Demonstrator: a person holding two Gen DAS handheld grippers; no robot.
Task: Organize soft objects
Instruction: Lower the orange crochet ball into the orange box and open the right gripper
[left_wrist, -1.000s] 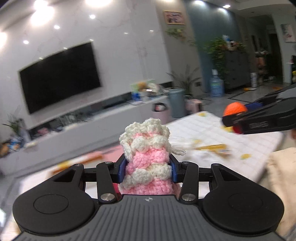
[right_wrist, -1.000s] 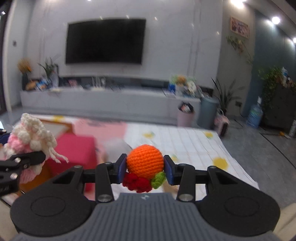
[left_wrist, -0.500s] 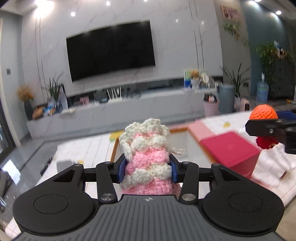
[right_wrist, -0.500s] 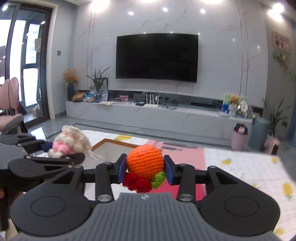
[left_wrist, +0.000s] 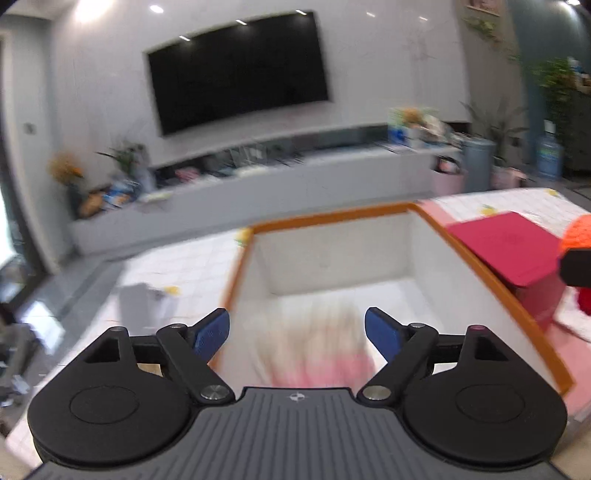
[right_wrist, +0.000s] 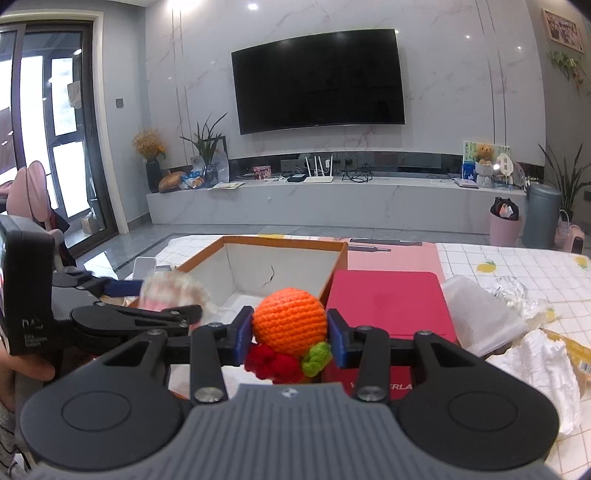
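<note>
My left gripper (left_wrist: 297, 332) is open above a white box with an orange rim (left_wrist: 491, 273). The pink and white crochet toy (left_wrist: 314, 343) shows as a blur between and below the fingers, falling into the box. In the right wrist view the left gripper (right_wrist: 162, 299) is at the box's near left corner, with the toy (right_wrist: 170, 291) blurred beside it. My right gripper (right_wrist: 290, 334) is shut on an orange crochet ball (right_wrist: 290, 325) with red and green bits, held in front of the box (right_wrist: 280, 243). The ball shows at the left wrist view's right edge (left_wrist: 578, 232).
A red box (right_wrist: 388, 306) stands right of the white box, on a pink sheet (right_wrist: 391, 256). Clear plastic wrap (right_wrist: 480, 310) and white paper (right_wrist: 543, 365) lie at the right on a white tiled tablecloth (right_wrist: 517, 266). A TV wall and a low cabinet are behind.
My left gripper has opened and let go of the pink and white toy, which drops into the box. Both grippers have moved closer to the box. The right still holds the orange ball.
</note>
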